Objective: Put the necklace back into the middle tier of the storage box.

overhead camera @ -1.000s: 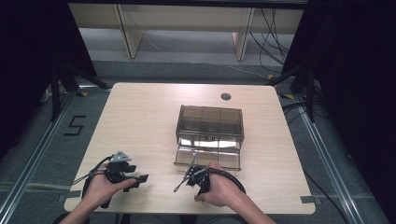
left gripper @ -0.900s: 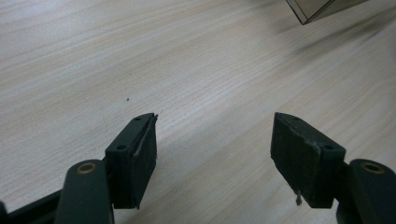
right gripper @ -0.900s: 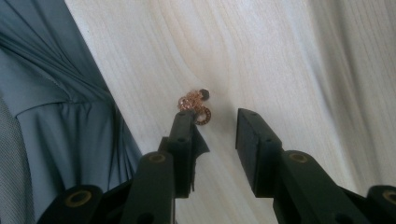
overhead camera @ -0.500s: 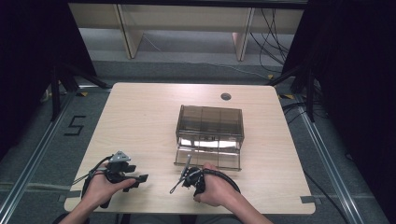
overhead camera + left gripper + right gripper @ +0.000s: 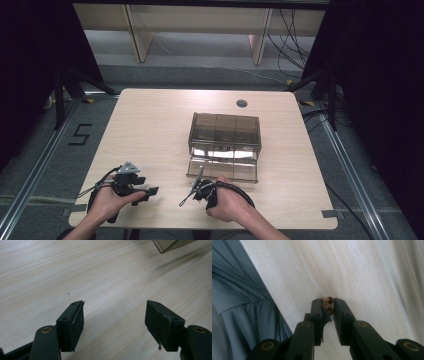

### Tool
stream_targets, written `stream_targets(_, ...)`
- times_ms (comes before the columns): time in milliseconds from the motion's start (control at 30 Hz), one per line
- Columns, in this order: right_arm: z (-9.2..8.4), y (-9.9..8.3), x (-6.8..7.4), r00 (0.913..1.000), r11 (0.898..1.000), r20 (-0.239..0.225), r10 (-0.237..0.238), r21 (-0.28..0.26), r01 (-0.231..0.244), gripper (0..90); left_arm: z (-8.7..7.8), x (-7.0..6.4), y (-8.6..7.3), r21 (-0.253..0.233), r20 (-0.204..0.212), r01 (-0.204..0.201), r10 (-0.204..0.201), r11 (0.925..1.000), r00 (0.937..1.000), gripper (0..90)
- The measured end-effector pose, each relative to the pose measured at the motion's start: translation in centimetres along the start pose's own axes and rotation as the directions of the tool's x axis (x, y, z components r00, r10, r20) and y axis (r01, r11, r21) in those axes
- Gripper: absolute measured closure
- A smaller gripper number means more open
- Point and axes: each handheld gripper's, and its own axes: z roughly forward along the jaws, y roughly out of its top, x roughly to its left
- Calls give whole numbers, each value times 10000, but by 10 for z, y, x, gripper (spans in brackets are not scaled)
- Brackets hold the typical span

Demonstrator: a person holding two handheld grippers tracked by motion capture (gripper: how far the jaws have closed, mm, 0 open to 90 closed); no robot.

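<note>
Right gripper view: jaws newly narrowed around beads (image 5: 328, 305)

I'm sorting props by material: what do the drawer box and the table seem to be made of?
The drawer box looks like smoky, see-through plastic: glossy walls, with its inner dividers showing through the top. The table looks like pale wood or wood-look laminate, matte, with fine grain lines in the left gripper view; which one I can't tell.
</note>
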Motion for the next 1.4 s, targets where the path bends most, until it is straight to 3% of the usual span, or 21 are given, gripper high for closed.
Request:
stream_targets(33, 0, 0, 0, 10000, 10000, 0, 0, 0, 0, 787, 0, 0, 0, 0, 0, 0, 0, 10000, 10000, 311)
stream_targets(67, 0, 0, 1, 9995, 9995, -61, 322, 58, -322, 787, 0, 0, 0, 13, 2, -6, 6, 10000, 10000, 311)
stream_targets(300, 0, 0, 1, 9994, 9994, -129, 336, -5, -336, 760, 0, -1, 0, 19, 46, 3, -3, 10000, 10000, 312)
stream_targets(333, 1, 0, 1, 9981, 9993, -542, 290, -205, -301, 712, 0, 0, 0, 18, 67, -38, 38, 10000, 10000, 312)
stream_targets(400, 0, 0, 2, 9983, 9992, -423, 408, -19, -409, 701, 0, 0, 0, -1, 24, -16, 16, 10000, 10000, 312)
stream_targets(433, 1, -1, 3, 9966, 9983, -629, 539, -183, -551, 682, 0, 0, 0, 17, -1, -16, 16, 10000, 10000, 312)
stream_targets(500, -1, -1, 3, 9992, 9993, -129, 386, -23, -386, 675, 1, 0, 0, 53, 193, -7, 6, 10000, 9998, 312)
stream_targets(533, -1, -1, 2, 9996, 9997, -95, 256, -36, -256, 683, 1, 0, 0, 31, 212, 46, -47, 10000, 9998, 312)
stream_targets(633, 1, -2, 3, 9985, 9994, -430, 343, -91, -348, 703, 3, -1, -1, 98, 199, 1, -3, 10000, 9998, 312)
stream_targets(667, 2, -3, 2, 9993, 9999, -369, -38, -120, 34, 720, 2, -1, -1, 49, 217, -43, 42, 10000, 9998, 312)
stream_targets(967, 1, -3, 6, 9992, 9993, -189, 339, 132, -336, 788, 2, 0, -1, 73, 232, -44, 42, 10000, 9997, 312)
stream_targets(1033, 2, -4, 4, 9998, 9999, -179, 95, 109, -93, 787, 2, -1, -1, 78, 215, -60, 58, 10000, 9998, 313)
stream_targets(1067, 1, -4, 5, 9994, 9993, -103, 329, 203, -327, 764, 2, -1, -1, 19, 128, -33, 33, 10000, 9999, 315)
stream_targets(1100, 1, -4, 4, 9999, 9998, 60, 131, 130, -132, 750, 2, -1, -1, 44, 86, -53, 53, 10000, 9999, 315)
stream_targets(1200, 0, -4, 4, 9999, 9999, 110, 112, 95, -113, 723, 2, -1, -1, -6, 116, -44, 44, 10000, 9999, 316)
stream_targets(1233, -1, -5, 6, 9993, 9993, 85, 352, 131, -353, 716, 2, -1, -1, 22, 123, -44, 44, 10000, 9999, 316)
stream_targets(1300, -2, -4, 4, 9999, 9999, 112, -70, -99, 71, 725, 2, -1, -1, 63, 244, -82, 81, 9999, 9997, 316)
stream_targets(1333, -3, -3, 7, 9999, 9998, 33, 169, -46, -169, 746, 2, -1, -1, 45, 241, -56, 55, 10000, 9997, 316)
stream_targets(1367, -2, -4, 5, 9998, 9999, 171, -107, -126, 109, 769, 2, -1, -1, 51, 239, -68, 66, 10000, 9997, 316)
stream_targets(1400, -2, -4, 6, 9999, 10000, 128, 32, -47, -31, 790, 2, -1, -1, 44, 232, -75, 74, 10000, 9997, 316)
